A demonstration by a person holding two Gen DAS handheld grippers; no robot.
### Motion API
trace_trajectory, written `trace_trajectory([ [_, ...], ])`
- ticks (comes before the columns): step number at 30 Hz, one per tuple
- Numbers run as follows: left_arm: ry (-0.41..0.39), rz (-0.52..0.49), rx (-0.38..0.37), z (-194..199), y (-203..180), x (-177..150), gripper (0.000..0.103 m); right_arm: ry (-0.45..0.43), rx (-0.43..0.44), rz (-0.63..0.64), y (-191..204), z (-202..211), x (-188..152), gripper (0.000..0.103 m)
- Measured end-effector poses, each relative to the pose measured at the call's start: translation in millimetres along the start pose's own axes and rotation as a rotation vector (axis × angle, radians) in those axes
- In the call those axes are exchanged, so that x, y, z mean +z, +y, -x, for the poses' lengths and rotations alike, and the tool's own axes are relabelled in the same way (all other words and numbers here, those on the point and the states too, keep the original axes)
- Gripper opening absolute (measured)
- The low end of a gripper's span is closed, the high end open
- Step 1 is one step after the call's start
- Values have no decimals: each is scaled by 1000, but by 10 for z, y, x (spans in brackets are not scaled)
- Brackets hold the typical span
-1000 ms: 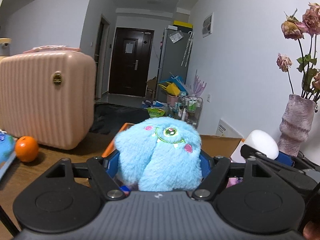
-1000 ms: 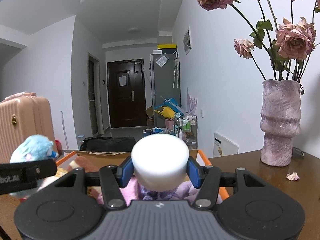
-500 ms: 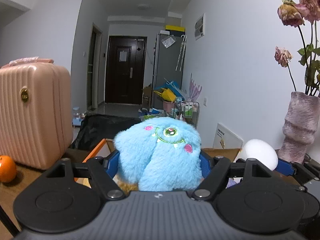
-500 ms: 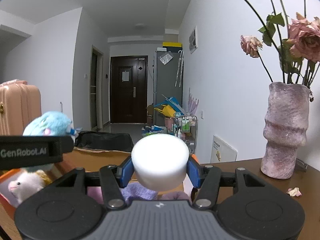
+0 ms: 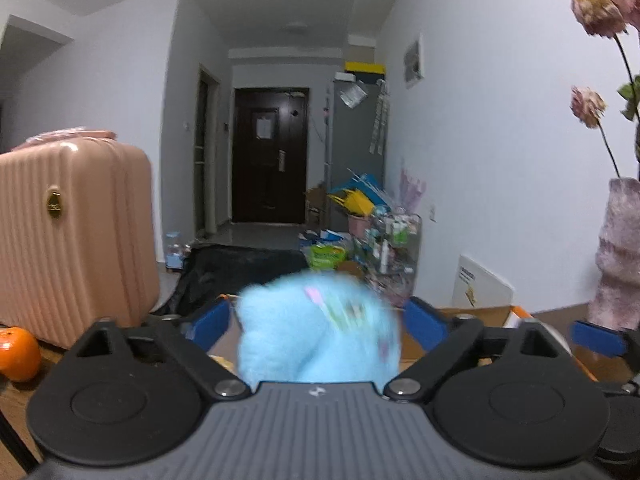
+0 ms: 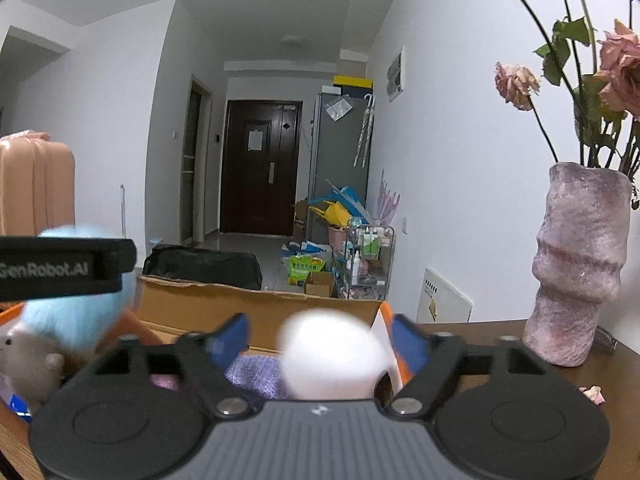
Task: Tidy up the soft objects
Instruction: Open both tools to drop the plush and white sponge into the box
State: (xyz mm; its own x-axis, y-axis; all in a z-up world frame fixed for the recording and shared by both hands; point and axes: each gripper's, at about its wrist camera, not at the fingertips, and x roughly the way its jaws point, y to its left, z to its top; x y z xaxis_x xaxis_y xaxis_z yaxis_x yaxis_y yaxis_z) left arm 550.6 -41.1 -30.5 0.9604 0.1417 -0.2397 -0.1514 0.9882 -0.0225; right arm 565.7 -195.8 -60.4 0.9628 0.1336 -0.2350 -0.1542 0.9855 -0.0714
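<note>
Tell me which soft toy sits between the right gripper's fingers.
The white round toy, blurred, in front of the cardboard box, between the right gripper's opening jaws. The blue furry toy is at the left gripper.

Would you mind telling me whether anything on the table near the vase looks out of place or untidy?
Yes, slightly: a fallen petal lies on the wooden table in front of the purple vase, shed by the wilted, drooping pink roses. Otherwise nothing is spilled or tipped; the vase stands upright.
</note>
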Motion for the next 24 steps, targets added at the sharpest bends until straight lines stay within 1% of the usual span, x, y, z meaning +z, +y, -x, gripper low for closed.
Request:
trace_trajectory([
  [1,-9,3,12,13,12,-1,103,-10,-1,-2,1,17,-4,96],
  [3,-29,22,38,43,45,-3,103,-25,1,-9,0,42,-11,103],
  [7,-41,37,49,92,140,-10,103,-35,8,-21,3,66,-11,103],
  [13,-29,49,66,141,236,-9,103,-52,1,-13,35,168,-39,103],
  [19,-24,37,65,297,313,14,103,-83,-12,3,38,457,-57,103],
  [24,-7,17,39,557,377,-39,103,-90,-4,4,0,751,-74,103],
])
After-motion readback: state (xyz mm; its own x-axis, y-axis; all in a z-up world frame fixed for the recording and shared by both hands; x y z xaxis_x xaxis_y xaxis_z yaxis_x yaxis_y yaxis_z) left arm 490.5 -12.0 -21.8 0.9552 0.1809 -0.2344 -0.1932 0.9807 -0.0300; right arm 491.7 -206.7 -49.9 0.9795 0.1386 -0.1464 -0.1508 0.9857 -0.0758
